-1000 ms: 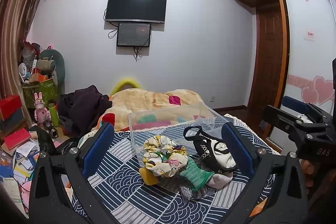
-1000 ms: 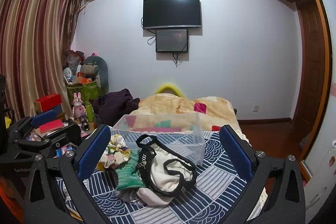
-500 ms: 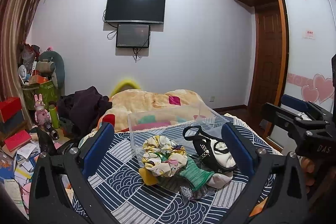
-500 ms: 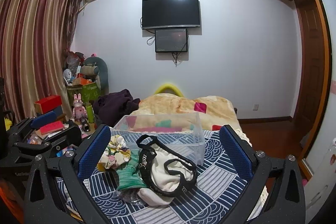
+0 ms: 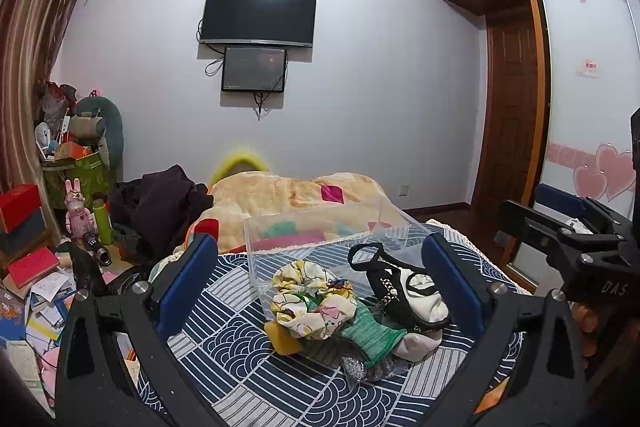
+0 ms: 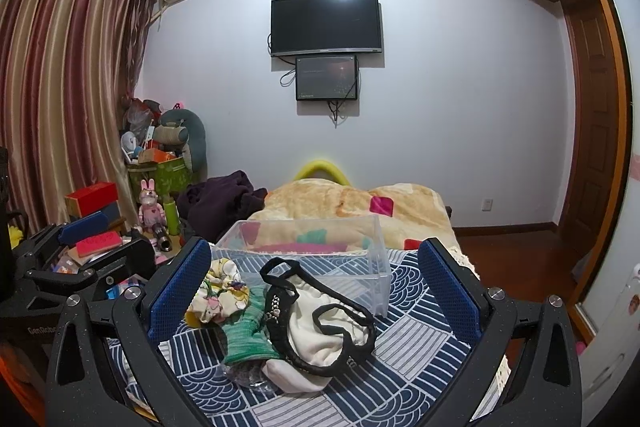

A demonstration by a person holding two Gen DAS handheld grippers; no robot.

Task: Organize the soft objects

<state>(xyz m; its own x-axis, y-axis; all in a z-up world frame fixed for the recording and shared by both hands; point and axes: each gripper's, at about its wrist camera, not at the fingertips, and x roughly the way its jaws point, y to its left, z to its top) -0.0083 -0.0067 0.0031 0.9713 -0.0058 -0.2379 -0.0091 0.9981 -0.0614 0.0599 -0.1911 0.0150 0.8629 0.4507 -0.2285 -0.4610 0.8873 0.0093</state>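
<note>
A pile of soft things lies on the blue patterned bed cover [image 5: 224, 355]: a floral scrunchie [image 5: 310, 295], a green knit piece [image 5: 366, 333], and a white cloth with black straps [image 5: 416, 301]. Behind them stands a clear plastic bin [image 5: 320, 239]. My left gripper [image 5: 320, 283] is open and empty, hovering in front of the pile. In the right wrist view the scrunchie [image 6: 218, 291], green knit [image 6: 246, 333], strapped cloth [image 6: 320, 323] and bin [image 6: 312, 247] show. My right gripper [image 6: 316, 287] is open and empty above the pile.
A beige blanket [image 5: 288, 195] and dark clothes [image 5: 160, 203] lie beyond the bin. Cluttered boxes, books and a pink rabbit toy [image 5: 78, 207] fill the left side. A wooden door [image 5: 508, 115] is at the right. A small silvery bag [image 5: 354, 367] lies at the pile's front.
</note>
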